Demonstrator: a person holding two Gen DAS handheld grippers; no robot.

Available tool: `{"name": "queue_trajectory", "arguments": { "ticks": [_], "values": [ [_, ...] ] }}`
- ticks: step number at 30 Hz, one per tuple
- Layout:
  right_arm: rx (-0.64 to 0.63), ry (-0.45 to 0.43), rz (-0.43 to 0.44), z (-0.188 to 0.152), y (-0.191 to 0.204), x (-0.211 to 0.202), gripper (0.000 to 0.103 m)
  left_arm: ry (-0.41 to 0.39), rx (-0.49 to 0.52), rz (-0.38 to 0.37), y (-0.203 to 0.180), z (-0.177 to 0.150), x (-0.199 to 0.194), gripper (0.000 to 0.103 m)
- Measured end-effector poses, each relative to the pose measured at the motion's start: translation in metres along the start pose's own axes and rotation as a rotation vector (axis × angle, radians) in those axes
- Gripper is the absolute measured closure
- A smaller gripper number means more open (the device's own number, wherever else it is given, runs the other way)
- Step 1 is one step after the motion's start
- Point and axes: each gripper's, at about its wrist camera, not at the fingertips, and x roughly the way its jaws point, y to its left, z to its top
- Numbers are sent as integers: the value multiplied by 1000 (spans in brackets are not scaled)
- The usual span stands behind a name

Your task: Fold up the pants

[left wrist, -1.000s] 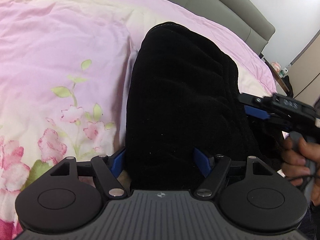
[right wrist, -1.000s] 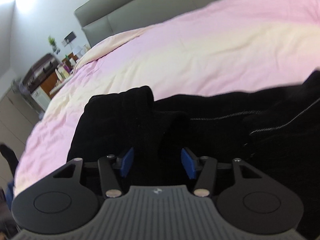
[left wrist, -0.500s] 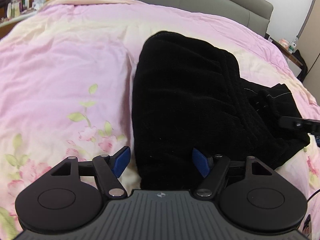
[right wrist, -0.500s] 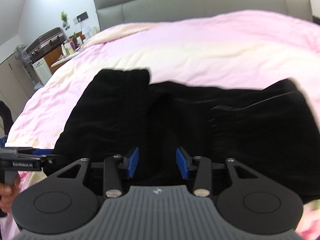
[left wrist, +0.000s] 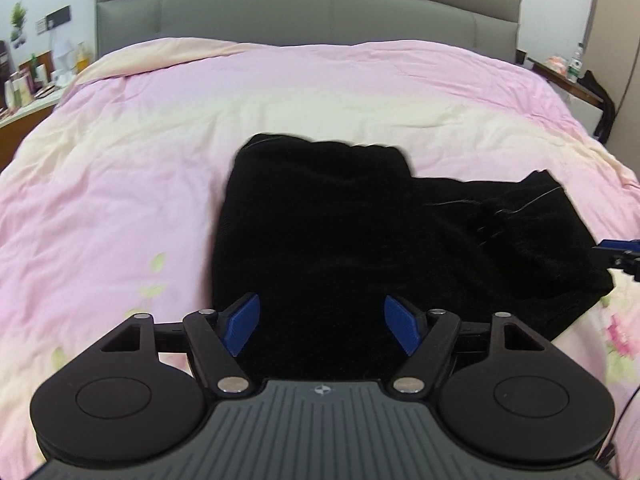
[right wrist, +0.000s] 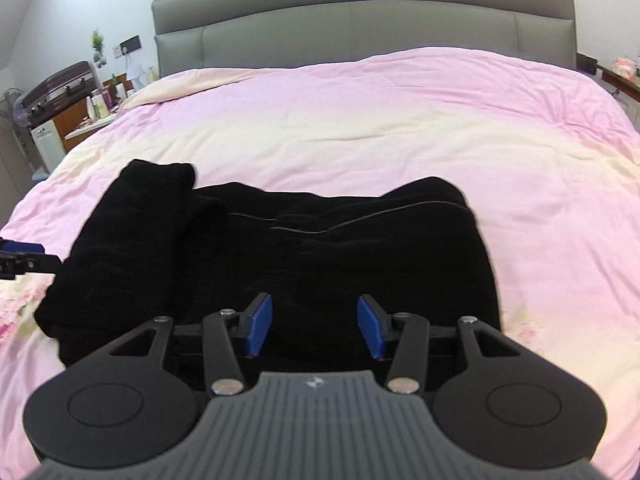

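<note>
Black pants [left wrist: 360, 236] lie folded on pink duvet [left wrist: 120, 184] near bed's foot edge. Left gripper [left wrist: 322, 330] hovers above them, jaws wide, empty. Right gripper [right wrist: 315, 326] likewise above pants, jaws opening, nothing pinched between pads.

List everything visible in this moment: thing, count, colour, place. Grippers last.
pants: one, black, folded on the duvet near its front edge
duvet: one, pink and cream with flowers, covering the bed
headboard: one, grey, behind the duvet
side tables: two, cluttered with small items, either side of the bed
left gripper: one, black with blue pads, open above the pants
right gripper: one, same colours, opening, nothing held
</note>
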Motion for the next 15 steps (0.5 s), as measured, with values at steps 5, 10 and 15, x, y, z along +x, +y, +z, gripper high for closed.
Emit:
{"name": "queue_trajectory", "arguments": {
  "ticks": [5, 10, 15],
  "values": [
    [70, -4, -15, -2, -41, 1, 58, 44, 31, -80, -48, 19, 32, 17],
    [81, 2, 76, -10, -61, -5, 58, 60, 75, -143, -102, 32, 70, 13],
    [-93, -40, 120, -16, -37, -13, 58, 165, -47, -234, -120, 47, 121, 13]
  ]
}}
